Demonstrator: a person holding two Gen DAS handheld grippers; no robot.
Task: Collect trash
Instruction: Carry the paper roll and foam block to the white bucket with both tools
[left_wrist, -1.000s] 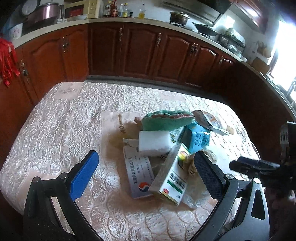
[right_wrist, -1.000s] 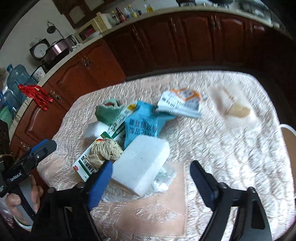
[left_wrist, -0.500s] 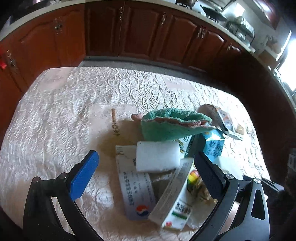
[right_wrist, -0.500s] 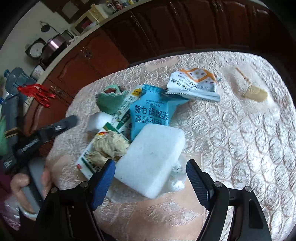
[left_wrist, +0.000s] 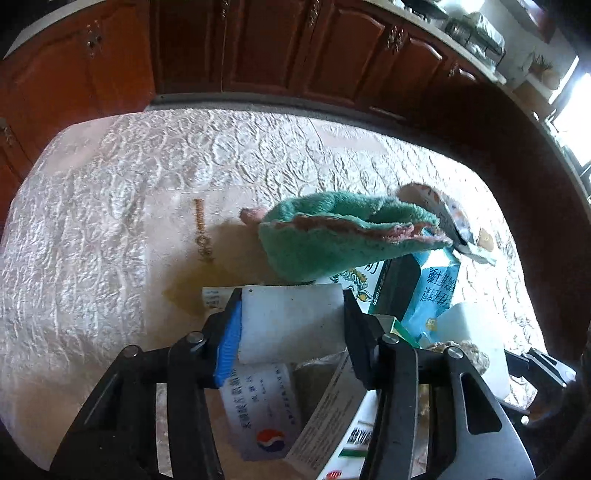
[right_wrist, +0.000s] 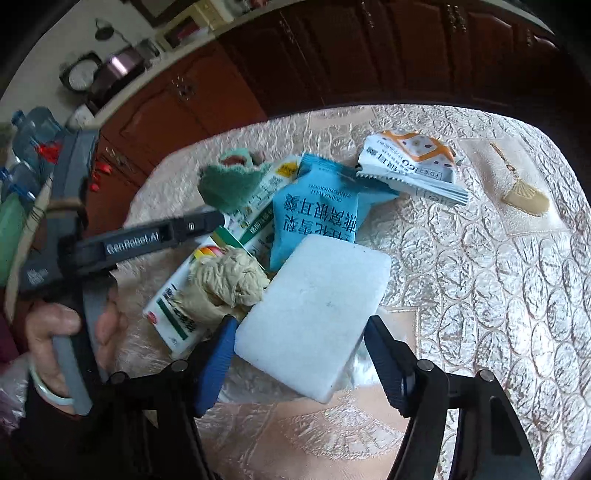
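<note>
Closing in on the pile (right_wrist: 280, 236) is the big change: a second ago both your claws hung back with jaws spread wide over the quilted tablecloth (left_wrist: 110, 206), and now each has dropped to a white foam block. The trash sits heaped mid-table: foam, medicine cartons, snack wrappers, a green cloth (left_wrist: 332, 232) draped on top.

Your right gripper (right_wrist: 299, 347) has its fingers flanking the large foam block (right_wrist: 317, 302); the blue pad touches the left edge, while the right finger looks at or just off the other edge, so I can't tell whether it's truly clamped. Judge it as a grasp about to complete.

Your left gripper (left_wrist: 291, 321) has narrowed far more. Its jaws now press both sides of the small foam block (left_wrist: 291, 314), which lies on a white medicine leaflet box (left_wrist: 258, 413) below the cloth. That looks like a firm hold.

The crumpled tan paper (right_wrist: 225, 284) leans against the large block, so expect it to roll when you lift.
</note>
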